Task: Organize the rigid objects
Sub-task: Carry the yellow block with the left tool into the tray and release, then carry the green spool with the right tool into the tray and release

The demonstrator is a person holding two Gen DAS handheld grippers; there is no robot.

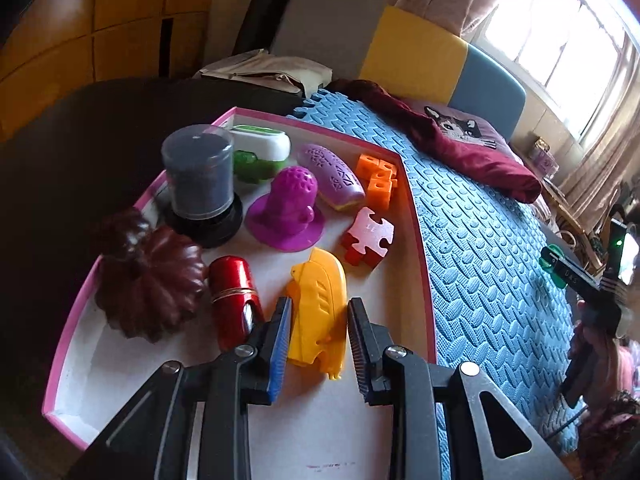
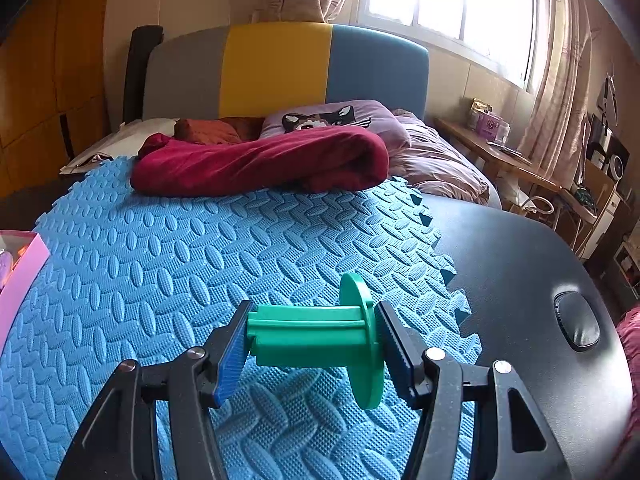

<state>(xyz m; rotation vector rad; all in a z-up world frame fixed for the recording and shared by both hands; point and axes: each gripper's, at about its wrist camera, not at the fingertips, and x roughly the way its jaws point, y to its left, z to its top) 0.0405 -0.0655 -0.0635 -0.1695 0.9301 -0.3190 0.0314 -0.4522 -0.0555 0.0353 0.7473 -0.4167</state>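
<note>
Spool [image 2: 316, 336] crosswise (flange right) — gripped.

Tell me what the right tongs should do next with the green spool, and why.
Probably carry the spool left to the box. The right tongs are clamped on it above the mat, the box's corner shows at the left edge, and the other toys already lie in the box.
</note>
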